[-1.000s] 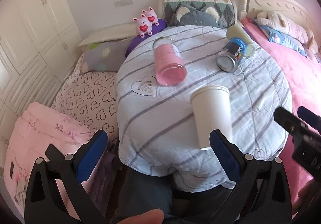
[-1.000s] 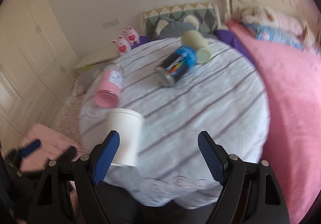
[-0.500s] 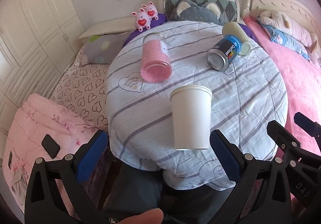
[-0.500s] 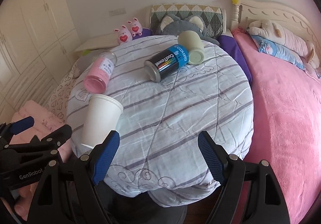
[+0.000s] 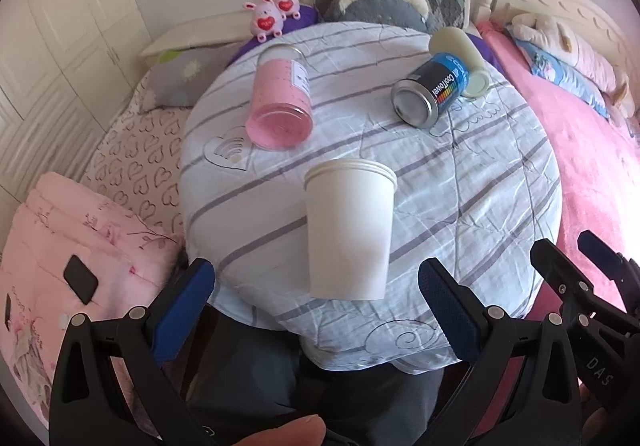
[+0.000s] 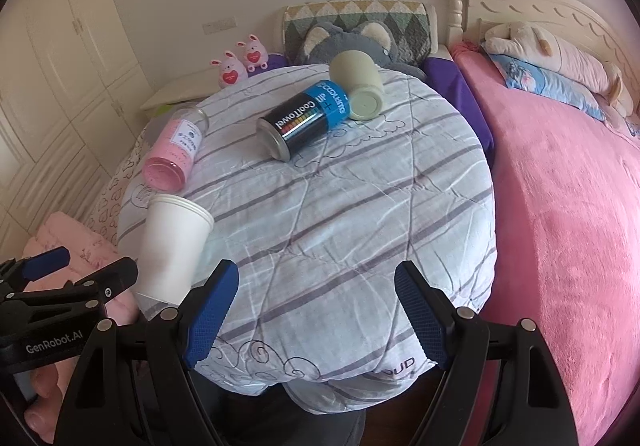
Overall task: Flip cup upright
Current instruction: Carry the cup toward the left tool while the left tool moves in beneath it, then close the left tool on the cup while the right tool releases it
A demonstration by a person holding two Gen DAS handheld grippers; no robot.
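Note:
A white paper cup (image 5: 349,230) lies on its side on the round table with the striped cloth (image 5: 460,182), rim pointing away from me, base toward the near edge. It also shows in the right wrist view (image 6: 172,246) at the table's left edge. My left gripper (image 5: 316,310) is open, its blue pads either side of the cup's base, a little short of it. My right gripper (image 6: 316,310) is open and empty over the table's near edge, to the right of the cup.
A pink cup (image 5: 280,102), a blue and black can (image 5: 432,90) and a pale green cup (image 5: 460,54) lie on their sides farther back. A pink bed (image 6: 568,206) is on the right. Pink bedding (image 5: 72,246) lies at the left.
Both grippers have shifted so the white cup now sits centred between my left gripper's pads. The right gripper's view steadied and pulled back. The cups have not moved.

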